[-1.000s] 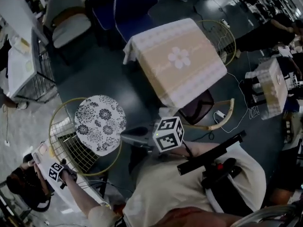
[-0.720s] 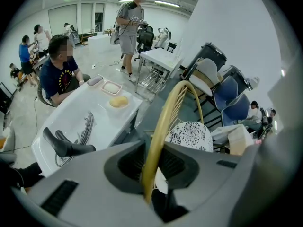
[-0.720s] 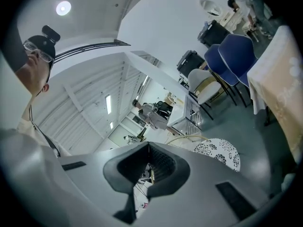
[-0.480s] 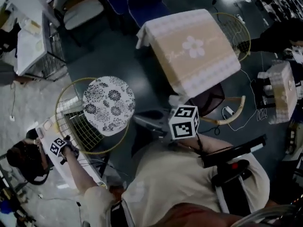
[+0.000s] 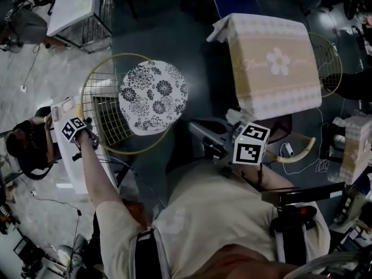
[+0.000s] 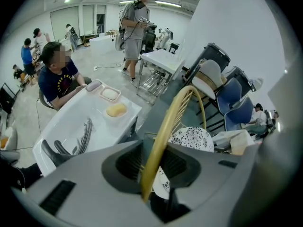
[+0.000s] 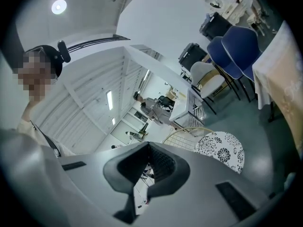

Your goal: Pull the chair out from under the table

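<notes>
Wire chair [image 5: 152, 97] seeming light and stiff, I am easing my left hand-held gripper [image 6: 152, 171] apart around its thin, slick-looking yellow back hoop [image 6: 165, 122], likely the best handle, while my right hand-held gripper [image 7: 149, 174] is hanging closed and empty.

Dim head view, ceiling lamp [image 7: 58, 6] glare, fisheye edges, perhaps soft

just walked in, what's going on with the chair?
A person works a claw in each hand. The left claw is at the gold back rim of the floral-cushion chair, which stands clear of the table. Its jaws have just been opening, the rim between them. The right claw is shut and empty, in front of the person's chest.
</notes>
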Demonstrator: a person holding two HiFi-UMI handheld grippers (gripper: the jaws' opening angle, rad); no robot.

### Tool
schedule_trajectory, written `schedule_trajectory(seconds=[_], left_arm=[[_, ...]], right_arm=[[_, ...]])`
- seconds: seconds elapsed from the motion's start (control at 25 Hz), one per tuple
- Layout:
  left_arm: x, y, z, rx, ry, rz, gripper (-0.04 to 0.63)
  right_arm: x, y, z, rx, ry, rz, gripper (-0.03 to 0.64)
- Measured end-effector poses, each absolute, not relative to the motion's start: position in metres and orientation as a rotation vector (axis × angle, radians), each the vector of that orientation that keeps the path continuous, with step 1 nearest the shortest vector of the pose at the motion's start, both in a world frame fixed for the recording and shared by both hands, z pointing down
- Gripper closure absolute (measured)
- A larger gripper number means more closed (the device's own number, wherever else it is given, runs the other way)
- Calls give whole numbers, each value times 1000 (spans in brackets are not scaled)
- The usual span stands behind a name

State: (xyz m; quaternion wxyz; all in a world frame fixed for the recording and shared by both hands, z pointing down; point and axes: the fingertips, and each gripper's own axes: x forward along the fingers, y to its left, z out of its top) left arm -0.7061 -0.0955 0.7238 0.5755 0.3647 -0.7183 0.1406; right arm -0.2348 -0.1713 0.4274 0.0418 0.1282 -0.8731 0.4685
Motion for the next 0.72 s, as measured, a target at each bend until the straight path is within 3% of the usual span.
schedule_trajectory(seconds=[0.72], left_arm=[[-707,-67,730,890,-1677,335,515]], right_arm=[[-242,-191,424,402,-2700,1427,607]])
